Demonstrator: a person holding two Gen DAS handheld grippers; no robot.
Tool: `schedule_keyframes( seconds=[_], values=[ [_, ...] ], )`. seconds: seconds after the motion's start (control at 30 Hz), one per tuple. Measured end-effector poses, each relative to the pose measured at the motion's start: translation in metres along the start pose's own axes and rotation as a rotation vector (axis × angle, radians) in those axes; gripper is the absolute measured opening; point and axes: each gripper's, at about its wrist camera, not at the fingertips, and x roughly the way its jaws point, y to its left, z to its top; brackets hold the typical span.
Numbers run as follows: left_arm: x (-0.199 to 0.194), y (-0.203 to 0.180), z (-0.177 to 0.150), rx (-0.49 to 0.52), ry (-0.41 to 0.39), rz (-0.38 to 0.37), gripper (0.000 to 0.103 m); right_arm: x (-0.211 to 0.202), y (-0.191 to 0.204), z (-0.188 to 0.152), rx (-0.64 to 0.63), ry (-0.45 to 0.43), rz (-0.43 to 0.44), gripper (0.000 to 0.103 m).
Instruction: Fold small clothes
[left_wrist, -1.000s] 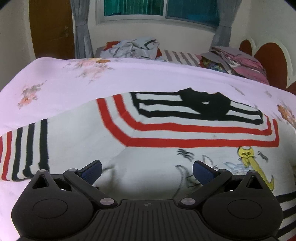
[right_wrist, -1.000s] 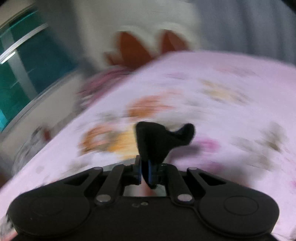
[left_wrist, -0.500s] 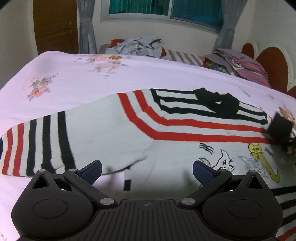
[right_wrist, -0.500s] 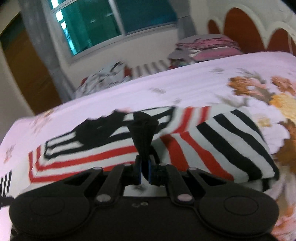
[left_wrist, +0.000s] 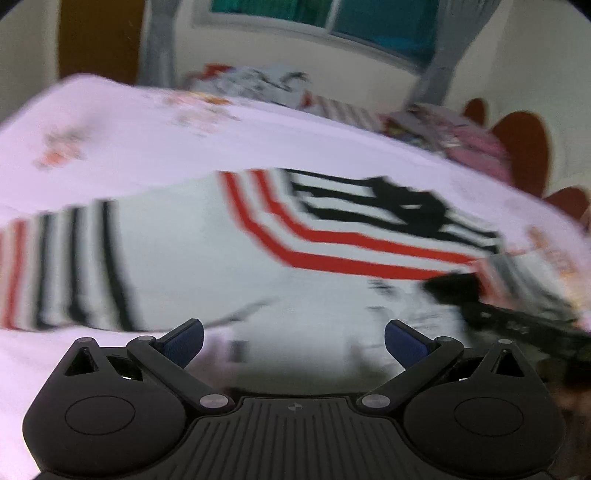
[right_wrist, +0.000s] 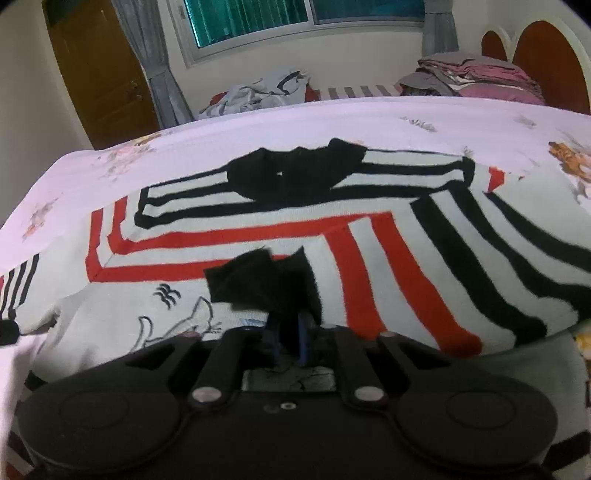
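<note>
A white sweater with red and black stripes, a black collar and cat drawings lies flat on the pink floral bed sheet. Its right sleeve is folded in across the chest. My right gripper has the black sleeve cuff between its blue pads; its jaws are opening, and the cuff still fills the narrow gap. In the left wrist view my left gripper hovers open over the sweater's lower body, holding nothing. The striped left sleeve stretches out leftward. The right gripper is a dark blur there.
A loose heap of clothes lies at the bed's far end under the window. A folded stack sits at the far right by the red headboard. A brown door stands far left.
My right gripper carried the cuff from off to the right over onto the sweater's chest, folding the sleeve in, and its pads have spread slightly. The left gripper drew back a little, staying open.
</note>
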Motion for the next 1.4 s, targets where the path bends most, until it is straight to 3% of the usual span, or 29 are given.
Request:
schedule_keyframes(
  seconds=[0.1, 0.23, 0.37, 0.53, 0.57, 0.6, 0.67, 0.87, 0.97, 1.1, 1.23, 1.27, 1.37, 1.4],
  values=[
    [0.015, -0.027, 0.006, -0.017, 0.008, -0.113, 0.103, -0.033, -0.012, 0.004, 0.029, -0.115, -0.010, 0.020],
    [0.057, -0.065, 0.011, -0.076, 0.055, -0.225, 0.102, -0.064, -0.054, 0.011, 0.110, -0.174, -0.125, 0.021],
    [0.096, -0.095, 0.009, -0.082, 0.108, -0.195, 0.102, -0.093, -0.113, 0.008, 0.212, -0.198, -0.230, 0.021],
    [0.120, -0.132, 0.009, 0.016, 0.128, -0.127, 0.066, -0.115, -0.176, -0.010, 0.355, -0.206, -0.312, 0.022],
    [0.123, -0.138, 0.012, 0.041, 0.126, -0.113, 0.053, -0.114, -0.182, -0.013, 0.379, -0.204, -0.316, 0.022],
    [0.126, -0.143, 0.015, 0.064, 0.124, -0.103, 0.024, -0.114, -0.190, -0.017, 0.404, -0.201, -0.315, 0.022],
    [0.132, -0.145, 0.021, 0.069, 0.131, -0.100, 0.010, -0.111, -0.199, -0.021, 0.438, -0.191, -0.311, 0.022],
    [0.091, -0.125, 0.039, 0.149, -0.016, -0.022, 0.008, -0.102, -0.210, -0.012, 0.425, -0.186, -0.263, 0.023],
    [0.094, -0.108, 0.037, 0.171, -0.005, 0.063, 0.008, -0.089, -0.215, -0.004, 0.421, -0.157, -0.182, 0.027],
    [0.101, -0.096, 0.029, 0.142, 0.010, 0.111, 0.008, -0.066, -0.222, 0.014, 0.425, -0.158, -0.085, 0.046],
    [0.101, -0.103, 0.018, 0.169, -0.018, 0.139, 0.009, -0.040, -0.233, 0.037, 0.400, -0.146, -0.011, 0.046],
    [0.102, -0.103, 0.017, 0.163, -0.027, 0.145, 0.012, -0.033, -0.236, 0.042, 0.402, -0.142, 0.013, 0.046],
    [0.105, -0.098, 0.017, 0.112, -0.028, 0.095, 0.055, -0.009, -0.250, 0.053, 0.432, -0.130, 0.076, 0.046],
    [0.109, -0.096, 0.017, 0.096, -0.023, 0.082, 0.056, 0.000, -0.254, 0.056, 0.444, -0.125, 0.096, 0.046]
  ],
)
